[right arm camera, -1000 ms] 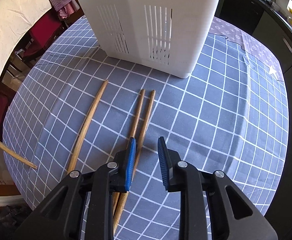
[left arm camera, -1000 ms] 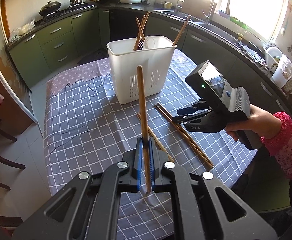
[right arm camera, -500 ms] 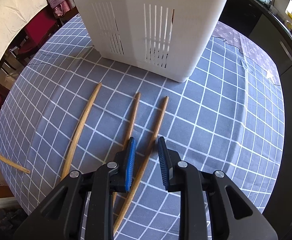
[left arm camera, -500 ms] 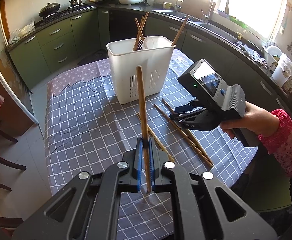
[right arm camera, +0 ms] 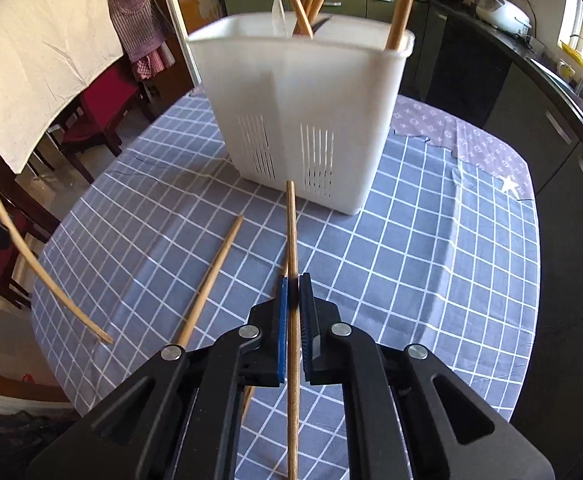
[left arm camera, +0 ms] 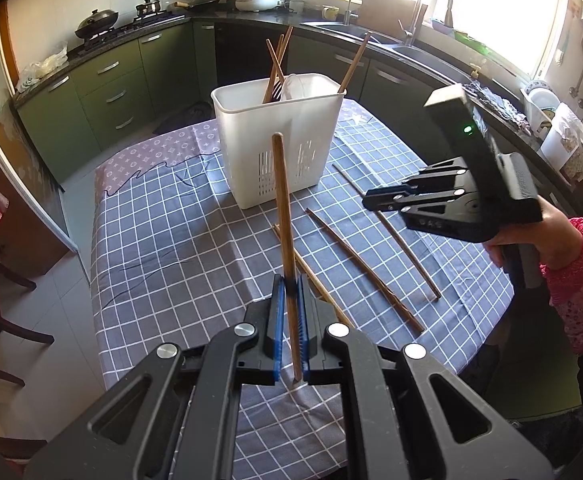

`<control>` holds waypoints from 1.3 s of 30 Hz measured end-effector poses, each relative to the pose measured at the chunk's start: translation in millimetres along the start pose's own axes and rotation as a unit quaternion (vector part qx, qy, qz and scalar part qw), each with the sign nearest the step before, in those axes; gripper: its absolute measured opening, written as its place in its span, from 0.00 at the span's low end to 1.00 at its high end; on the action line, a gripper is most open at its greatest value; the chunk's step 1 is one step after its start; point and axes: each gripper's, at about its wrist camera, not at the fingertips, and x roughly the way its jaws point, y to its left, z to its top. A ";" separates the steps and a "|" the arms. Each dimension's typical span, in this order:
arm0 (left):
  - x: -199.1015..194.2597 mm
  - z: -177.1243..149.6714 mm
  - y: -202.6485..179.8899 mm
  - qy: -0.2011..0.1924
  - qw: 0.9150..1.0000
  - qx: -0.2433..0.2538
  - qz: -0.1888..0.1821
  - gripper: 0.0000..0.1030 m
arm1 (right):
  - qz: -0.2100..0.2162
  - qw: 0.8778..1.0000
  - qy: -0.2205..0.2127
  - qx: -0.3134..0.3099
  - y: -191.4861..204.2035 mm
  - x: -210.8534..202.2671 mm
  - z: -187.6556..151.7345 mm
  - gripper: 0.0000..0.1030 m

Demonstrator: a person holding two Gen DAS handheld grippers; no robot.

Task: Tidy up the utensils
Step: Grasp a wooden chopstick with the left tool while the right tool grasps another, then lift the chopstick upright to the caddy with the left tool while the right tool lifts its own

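Wooden chopstick (right arm camera: 291,248) is pinched mid-shaft in the right gripper (right arm camera: 293,300), whose jaws have just closed on it; long axis runs straight ahead along the fingers, tip aimed at the white slotted plastic utensil caddy (right arm camera: 303,120), clear of the grey checked tablecloth (right arm camera: 431,260). Caddy sits ahead and above the tip, so the tip needs raising over the rim. Left gripper (left arm camera: 289,312) pinches a second brown chopstick (left arm camera: 282,208), near upright, farther from the caddy. Three loose chopsticks (left arm camera: 363,268) remain on the cloth.
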 end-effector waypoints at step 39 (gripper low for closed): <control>-31.5 39.3 2.8 -0.043 0.999 0.007 0.005 0.06 | 0.021 0.995 -0.091 0.020 -32.2 -102.5 -37.5 0.06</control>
